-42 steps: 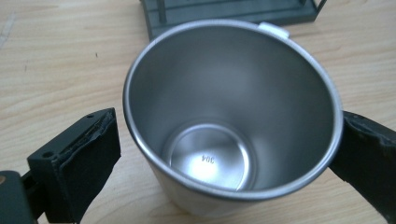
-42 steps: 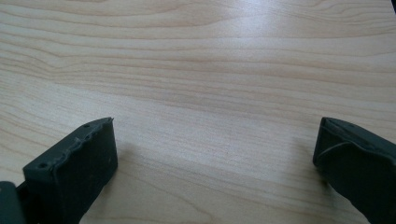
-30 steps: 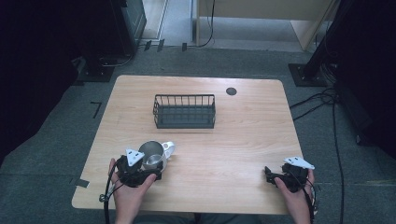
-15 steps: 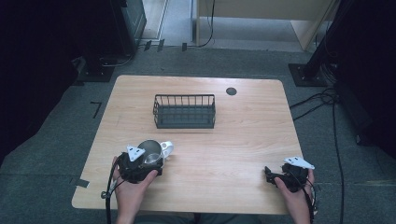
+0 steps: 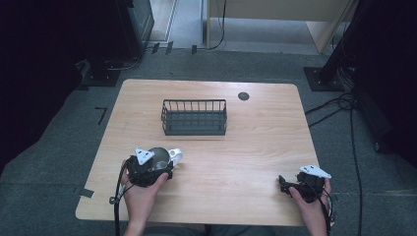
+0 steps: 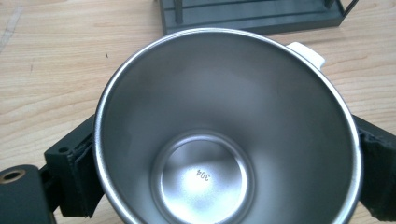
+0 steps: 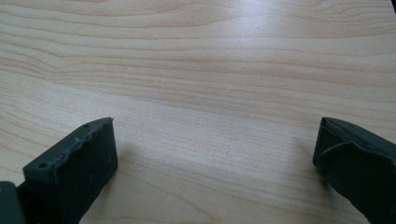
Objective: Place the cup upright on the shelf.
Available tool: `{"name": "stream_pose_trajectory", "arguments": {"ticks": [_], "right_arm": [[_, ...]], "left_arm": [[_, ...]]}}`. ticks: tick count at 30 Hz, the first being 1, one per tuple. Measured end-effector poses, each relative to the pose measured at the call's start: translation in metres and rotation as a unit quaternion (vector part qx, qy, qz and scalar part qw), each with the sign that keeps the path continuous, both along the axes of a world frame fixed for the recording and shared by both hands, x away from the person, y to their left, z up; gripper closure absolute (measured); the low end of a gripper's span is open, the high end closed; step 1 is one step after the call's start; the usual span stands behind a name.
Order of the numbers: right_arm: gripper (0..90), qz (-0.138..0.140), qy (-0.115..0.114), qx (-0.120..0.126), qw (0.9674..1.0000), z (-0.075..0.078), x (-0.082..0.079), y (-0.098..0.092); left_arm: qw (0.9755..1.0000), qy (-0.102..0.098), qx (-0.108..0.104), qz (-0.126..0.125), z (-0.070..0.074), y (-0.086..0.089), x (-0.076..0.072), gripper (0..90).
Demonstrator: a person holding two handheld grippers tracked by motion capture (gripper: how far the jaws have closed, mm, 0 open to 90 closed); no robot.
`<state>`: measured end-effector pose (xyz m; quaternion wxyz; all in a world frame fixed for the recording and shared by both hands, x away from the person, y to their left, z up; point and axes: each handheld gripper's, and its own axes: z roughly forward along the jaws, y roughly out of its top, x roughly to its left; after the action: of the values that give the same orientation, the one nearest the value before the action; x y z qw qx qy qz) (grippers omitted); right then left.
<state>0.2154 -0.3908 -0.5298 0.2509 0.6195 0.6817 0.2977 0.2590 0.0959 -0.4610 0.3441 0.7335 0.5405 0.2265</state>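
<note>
Where high view blurs, cup (image 6: 224,140) stamped 304

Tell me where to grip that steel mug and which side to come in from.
Grip the steel mug across its round body just under the rim, as the left gripper does now, one jaw on each side wall. Come from the person's side of the table: the white handle points away toward the wire basket, so the near walls are free. The flared rim should probably help against slipping.

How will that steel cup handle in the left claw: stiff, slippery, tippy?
The cup looks like rigid thin steel, so probably stiff and light. Its polished flared wall may slip between the left claw pads. The white handle on one side could swing it off balance.
</note>
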Motion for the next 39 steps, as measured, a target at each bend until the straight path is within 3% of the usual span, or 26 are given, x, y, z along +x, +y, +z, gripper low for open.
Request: {"name": "stream_pose_trajectory", "arguments": {"ticks": [4,15,22,29,39], "right_arm": [[0.0,0.000,0.000,0.000,1.0000,0.000,0.000,0.000],[0.0,0.000,0.000,0.000,1.0000,0.000,0.000,0.000],[0.0,0.000,0.000,0.000,1.0000,0.000,0.000,0.000],[0.0,0.000,0.000,0.000,1.0000,0.000,0.000,0.000],[0.0,0.000,0.000,0.000,1.0000,0.000,0.000,0.000]], "left_arm": [[0.9999,-0.003,0.010,-0.013,0.001,0.003,0.001,6.0],[0.9997,-0.010,0.015,-0.014,0.002,0.012,0.005,6.5],[0.9998,-0.003,-0.001,-0.020,0.002,0.018,0.007,6.4],[0.9992,-0.001,0.002,-0.040,0.003,0.019,0.007,6.5],[0.9986,-0.011,-0.004,-0.051,0.007,0.020,0.015,6.7]]}}
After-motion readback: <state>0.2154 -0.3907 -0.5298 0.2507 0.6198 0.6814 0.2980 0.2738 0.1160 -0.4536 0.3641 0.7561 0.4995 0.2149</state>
